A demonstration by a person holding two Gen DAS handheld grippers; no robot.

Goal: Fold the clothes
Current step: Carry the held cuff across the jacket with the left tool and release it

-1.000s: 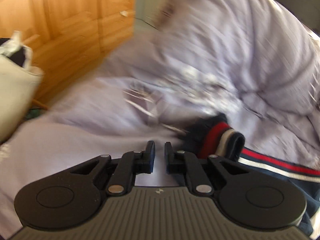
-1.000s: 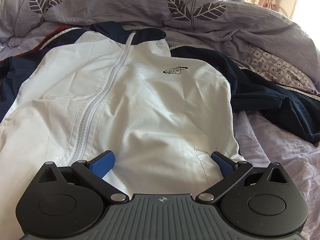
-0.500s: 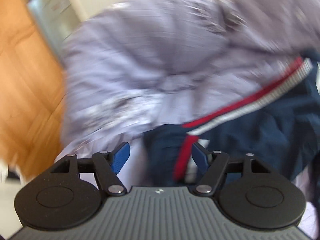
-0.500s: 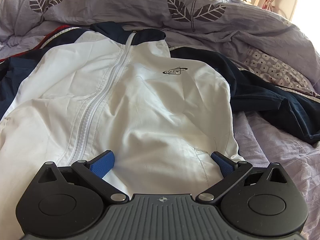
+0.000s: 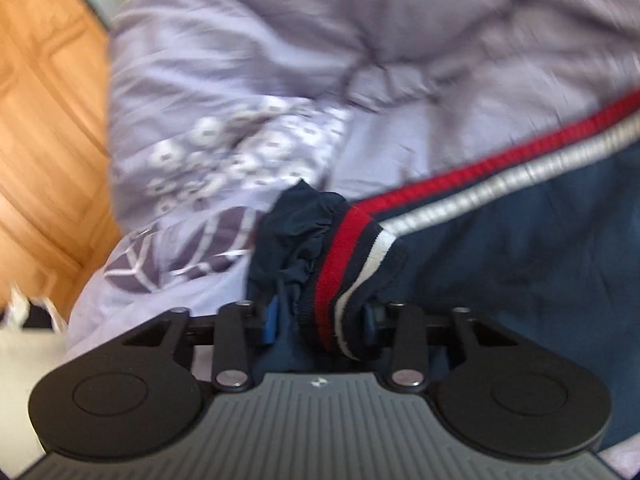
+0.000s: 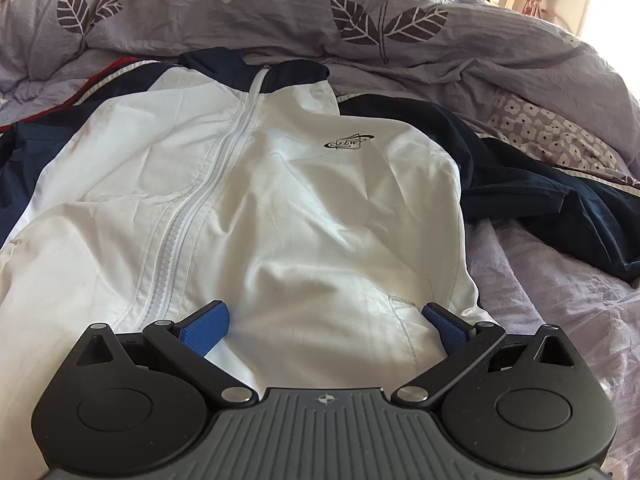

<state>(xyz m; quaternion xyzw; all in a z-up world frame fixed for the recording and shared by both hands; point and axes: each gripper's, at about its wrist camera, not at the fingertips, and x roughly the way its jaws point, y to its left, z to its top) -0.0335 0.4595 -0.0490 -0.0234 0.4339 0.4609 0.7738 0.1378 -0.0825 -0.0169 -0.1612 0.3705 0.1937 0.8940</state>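
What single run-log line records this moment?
left gripper: closing on sleeve cuff | right gripper: open over jacket

Soft daylight with upper-right window glare in the sharp right view; motion-blurred left view, fisheye-bent edges.

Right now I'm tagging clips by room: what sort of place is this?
Most likely a bedroom: a jacket lies on a bed with a rumpled lilac duvet, and wooden doors, perhaps a wardrobe's, stand beside it.
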